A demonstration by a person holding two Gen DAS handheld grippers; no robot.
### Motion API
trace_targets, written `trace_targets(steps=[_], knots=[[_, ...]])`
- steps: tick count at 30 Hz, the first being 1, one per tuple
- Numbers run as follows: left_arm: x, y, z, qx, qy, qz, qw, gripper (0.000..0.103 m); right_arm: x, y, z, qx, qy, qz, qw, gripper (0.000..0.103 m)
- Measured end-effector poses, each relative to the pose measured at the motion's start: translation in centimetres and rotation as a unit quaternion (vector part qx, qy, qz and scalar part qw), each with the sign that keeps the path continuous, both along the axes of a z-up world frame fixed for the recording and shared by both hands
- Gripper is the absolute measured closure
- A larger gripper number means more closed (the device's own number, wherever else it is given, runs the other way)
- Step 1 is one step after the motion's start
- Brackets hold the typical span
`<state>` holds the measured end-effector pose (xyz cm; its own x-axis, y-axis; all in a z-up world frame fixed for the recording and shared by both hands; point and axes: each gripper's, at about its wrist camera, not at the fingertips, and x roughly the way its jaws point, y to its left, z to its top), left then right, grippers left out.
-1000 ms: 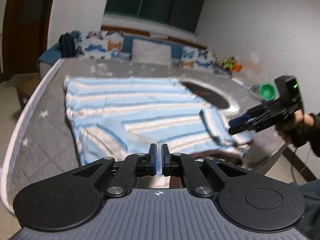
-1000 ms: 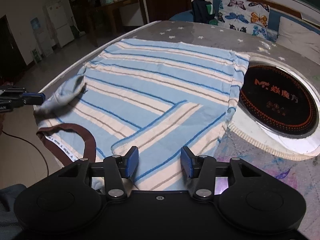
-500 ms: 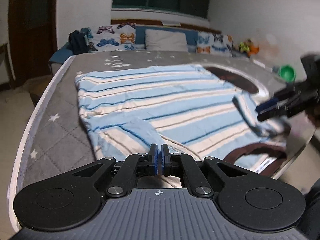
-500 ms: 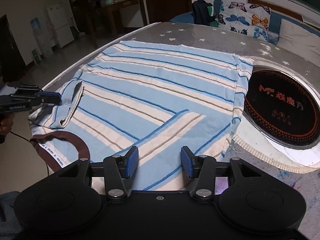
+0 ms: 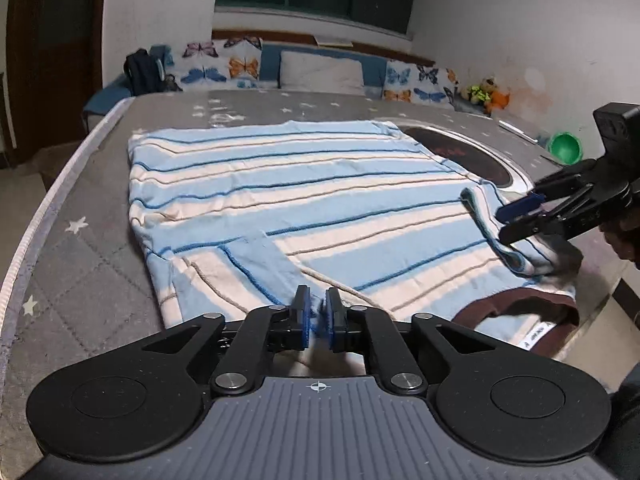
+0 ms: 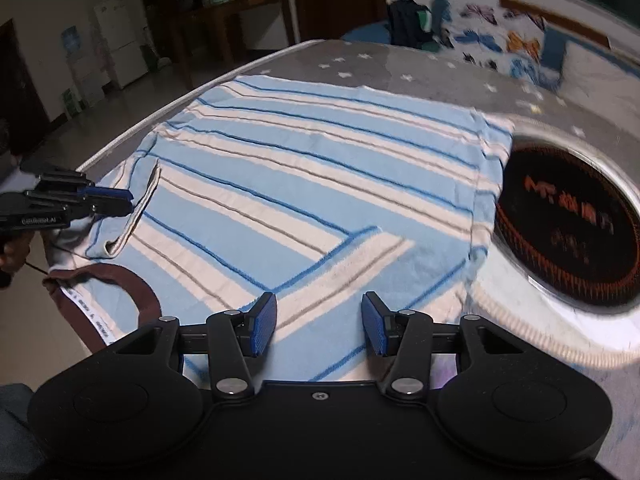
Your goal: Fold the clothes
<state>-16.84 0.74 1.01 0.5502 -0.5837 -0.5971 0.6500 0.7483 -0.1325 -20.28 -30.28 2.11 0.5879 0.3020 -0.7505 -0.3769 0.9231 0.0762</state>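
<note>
On mattress [image 5: 92, 240], left fingers [image 5: 316, 322] still pinch sweater [image 5: 304, 200], seemingly; right fingers [image 6: 319, 328] stay apart.

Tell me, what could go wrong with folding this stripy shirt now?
1. The left gripper seems to pinch only the sleeve edge, so it might slip out and leave a crooked fold.
2. The right gripper is open and holds nothing, so pulling could drag the whole shirt.
3. The brown collar sits at the mattress edge and might slide off.
</note>
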Motion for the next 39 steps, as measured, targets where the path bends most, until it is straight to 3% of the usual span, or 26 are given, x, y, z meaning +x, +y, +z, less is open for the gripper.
trace_targets(steps=[4,8,14,20,22,29,32,36,38,39], knots=[[-1.9,1.2,1.5,0.011,-0.026,-0.043,0.9987,0.091,-1.5,-0.2,0.9,-0.008,0.01,0.03,0.999,0.052],[-4.8,2.9,2.6,0.025,-0.049,-0.097,0.9938,0.082,-4.0,-0.1,1.6,-0.023,0.022,0.084,0.996,0.05],[-8.3,2.3,2.4,0.071,-0.089,-0.169,0.979,0.072,-6.9,2.0,1.2,-0.076,0.027,0.172,0.982,0.045],[-9.9,0.2,0.6,0.126,-0.13,-0.215,0.9595,0.07,-6.9,3.2,0.3,-0.087,0.016,0.186,0.979,0.045],[-9.8,-0.1,0.2,0.13,-0.129,-0.221,0.9579,0.07,-6.8,3.5,0.3,-0.088,0.013,0.184,0.979,0.05],[-10.0,-0.7,-0.8,0.14,-0.137,-0.235,0.9521,0.069,-6.5,3.4,0.4,-0.097,-0.004,0.163,0.982,0.088],[-10.8,-0.7,-1.0,0.147,-0.149,-0.252,0.9447,0.064,-6.5,3.3,0.6,-0.096,-0.007,0.156,0.983,0.091],[-11.2,-1.0,-1.5,0.163,-0.159,-0.259,0.9386,0.064,-6.4,3.5,0.5,-0.101,-0.008,0.157,0.982,0.091],[-11.0,-1.1,-1.7,0.169,-0.159,-0.259,0.9375,0.065,-6.4,3.5,0.4,-0.101,-0.008,0.158,0.982,0.091],[-10.9,-1.2,-1.9,0.172,-0.159,-0.259,0.937,0.071,-6.4,3.5,0.4,-0.101,-0.008,0.158,0.982,0.091]])
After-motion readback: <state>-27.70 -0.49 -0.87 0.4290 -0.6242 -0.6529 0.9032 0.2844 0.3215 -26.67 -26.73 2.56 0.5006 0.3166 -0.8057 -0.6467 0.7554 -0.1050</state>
